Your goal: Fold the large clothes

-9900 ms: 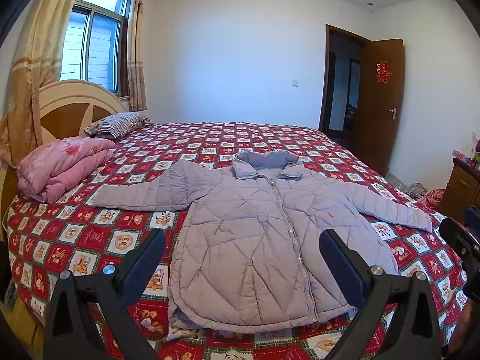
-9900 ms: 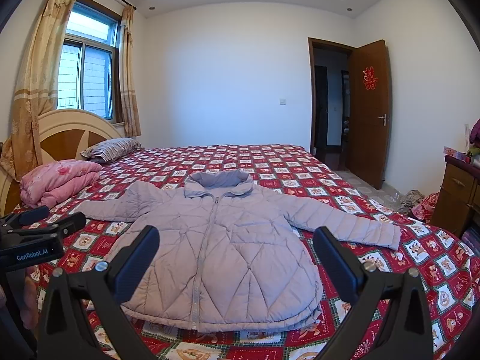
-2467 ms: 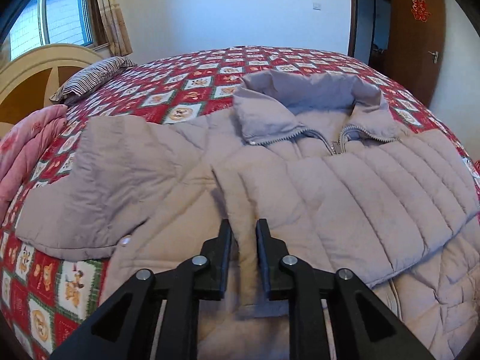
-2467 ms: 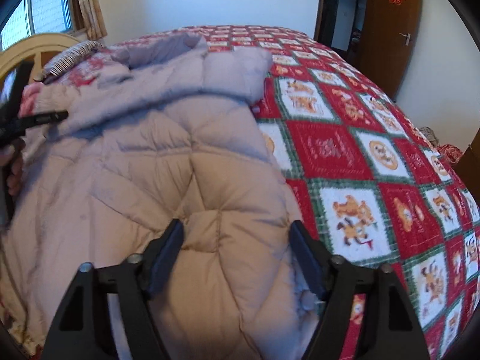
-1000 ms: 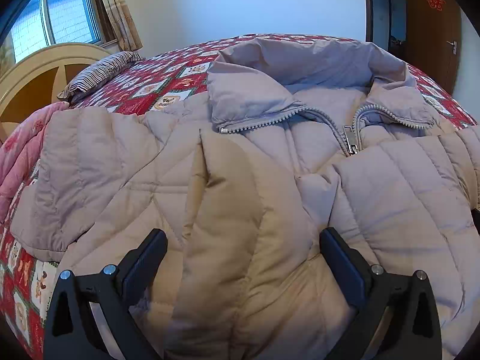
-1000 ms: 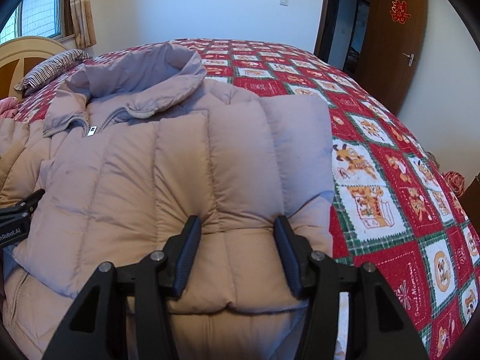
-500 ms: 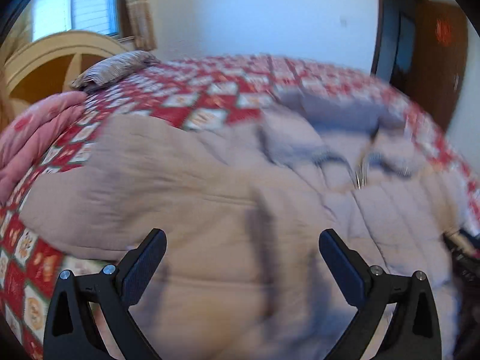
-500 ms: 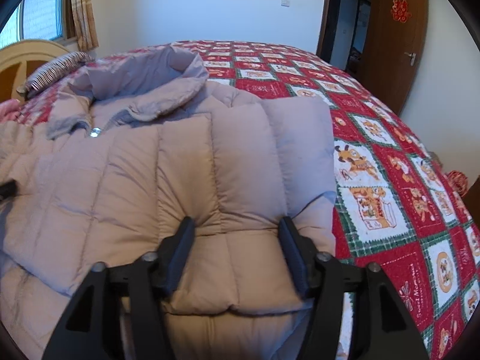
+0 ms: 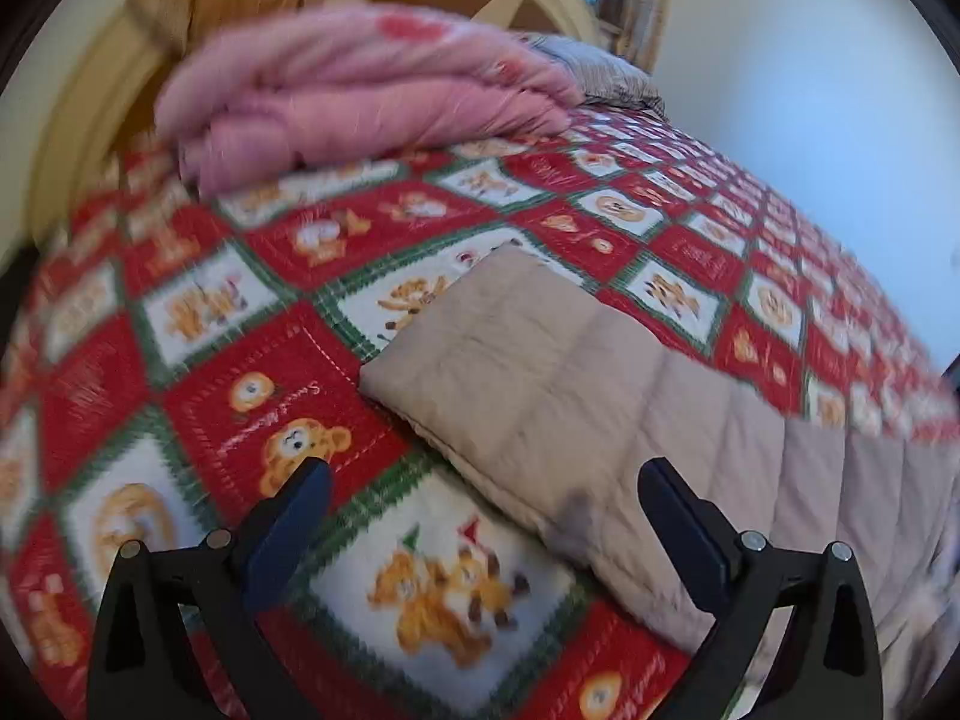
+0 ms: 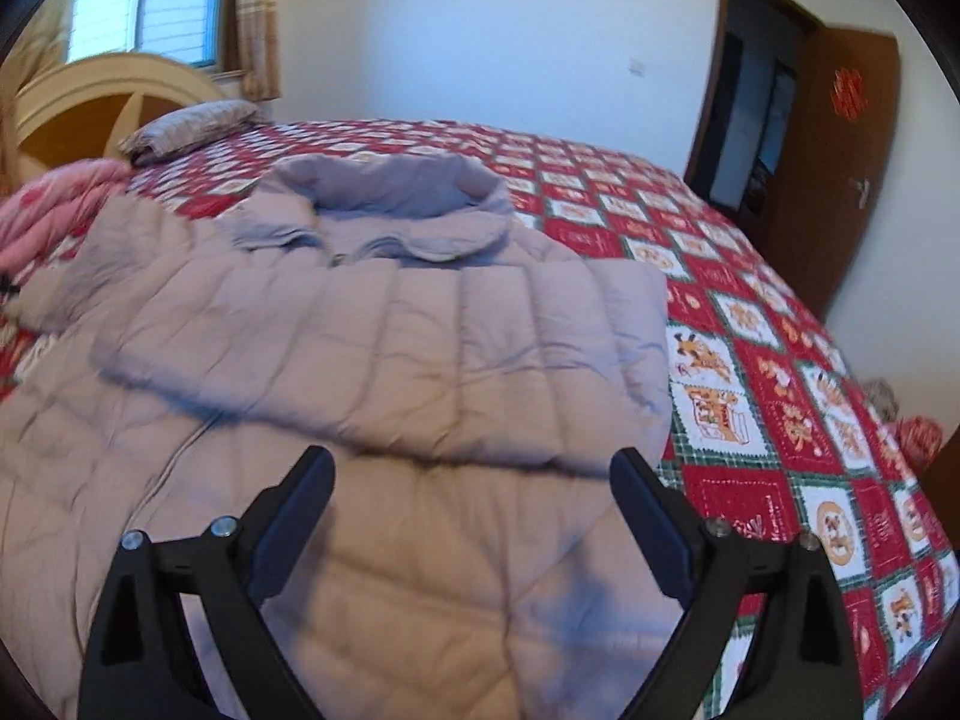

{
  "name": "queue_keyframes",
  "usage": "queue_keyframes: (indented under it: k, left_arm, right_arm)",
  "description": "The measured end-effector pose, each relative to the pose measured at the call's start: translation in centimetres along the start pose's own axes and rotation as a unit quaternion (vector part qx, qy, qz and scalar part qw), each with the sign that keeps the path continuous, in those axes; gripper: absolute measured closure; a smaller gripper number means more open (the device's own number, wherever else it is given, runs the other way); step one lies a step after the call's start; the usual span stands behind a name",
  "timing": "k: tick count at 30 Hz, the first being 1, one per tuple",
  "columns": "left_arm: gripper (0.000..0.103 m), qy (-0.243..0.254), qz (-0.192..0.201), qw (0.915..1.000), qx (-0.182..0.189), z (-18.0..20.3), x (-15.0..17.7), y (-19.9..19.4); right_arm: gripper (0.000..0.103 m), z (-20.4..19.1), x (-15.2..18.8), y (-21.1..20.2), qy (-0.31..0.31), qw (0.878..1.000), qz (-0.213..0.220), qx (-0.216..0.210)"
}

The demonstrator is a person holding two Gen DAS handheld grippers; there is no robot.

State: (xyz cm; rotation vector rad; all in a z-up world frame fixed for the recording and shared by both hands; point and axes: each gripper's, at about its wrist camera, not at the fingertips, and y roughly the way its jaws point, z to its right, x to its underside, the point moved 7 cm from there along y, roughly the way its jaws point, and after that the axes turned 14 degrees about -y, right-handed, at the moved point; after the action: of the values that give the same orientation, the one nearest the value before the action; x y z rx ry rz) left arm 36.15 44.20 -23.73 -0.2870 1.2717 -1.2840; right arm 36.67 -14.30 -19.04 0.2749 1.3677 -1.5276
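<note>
Both wrist views look down, close over the bedspread (image 9: 288, 396), apparently sharing the jacket (image 10: 420, 336).

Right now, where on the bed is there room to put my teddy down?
The far half of the bedspread, between the jacket collar and the back wall, is bare. So is the strip on the door side of the jacket. In the left wrist view, bare patches lie between the outstretched sleeve and the pink blanket. The middle is crowded by the jacket.
</note>
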Motion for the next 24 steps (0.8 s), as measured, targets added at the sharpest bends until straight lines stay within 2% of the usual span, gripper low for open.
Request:
queue_keyframes:
  k: [2, 4, 7, 9, 10, 11, 12, 14, 19, 24]
  left_arm:
    - [0.001, -0.016, -0.031, 0.9993, 0.009, -0.1, -0.2, 1.7]
    - [0.001, -0.013, -0.025, 0.9996, -0.003, 0.3, -0.1, 2.6]
    - [0.003, 0.016, -0.014, 0.9997, -0.013, 1.8, -0.2, 3.5]
    - [0.043, 0.024, 0.000, 0.9996, -0.016, 2.1, -0.4, 3.8]
    - [0.072, 0.026, -0.006, 0.9996, -0.006, 2.2, -0.5, 4.0]
    - [0.090, 0.026, -0.009, 0.9996, 0.001, 2.2, -0.7, 4.0]
    - [0.095, 0.024, -0.008, 0.9996, 0.008, 2.1, -0.9, 3.8]
    - [0.098, 0.013, 0.002, 0.9998, 0.014, 1.4, -1.5, 2.7]
    - [0.099, -0.009, 0.062, 0.9971, 0.043, -0.4, -3.6, -3.5]
    - [0.099, 0.014, 0.115, 0.9896, 0.086, 1.0, -4.0, -10.2]
  right_arm:
    - [0.008, -1.2, 0.0, -0.6, -0.024, 1.000, 0.014, 0.009]
    - [0.008, -2.2, 0.1, -1.0, -0.047, 0.998, 0.025, 0.021]
    - [0.007, -3.6, 0.3, -0.9, -0.081, 0.996, 0.032, 0.035]
    - [0.007, -4.1, 0.7, -0.3, -0.093, 0.995, 0.022, 0.040]
    - [0.007, -4.3, 1.0, 0.0, -0.098, 0.994, 0.018, 0.041]
    - [0.007, -4.3, 1.1, 0.3, -0.097, 0.994, 0.016, 0.040]
    - [0.007, -4.2, 1.2, 0.3, -0.093, 0.995, 0.016, 0.037]
    - [0.007, -3.6, 1.4, 0.5, -0.076, 0.997, 0.013, 0.026]
    - [0.007, -2.2, 1.5, -0.6, -0.029, 0.999, 0.025, 0.020]
    - [0.007, -0.8, 1.7, -2.7, 0.006, 0.999, 0.046, 0.013]
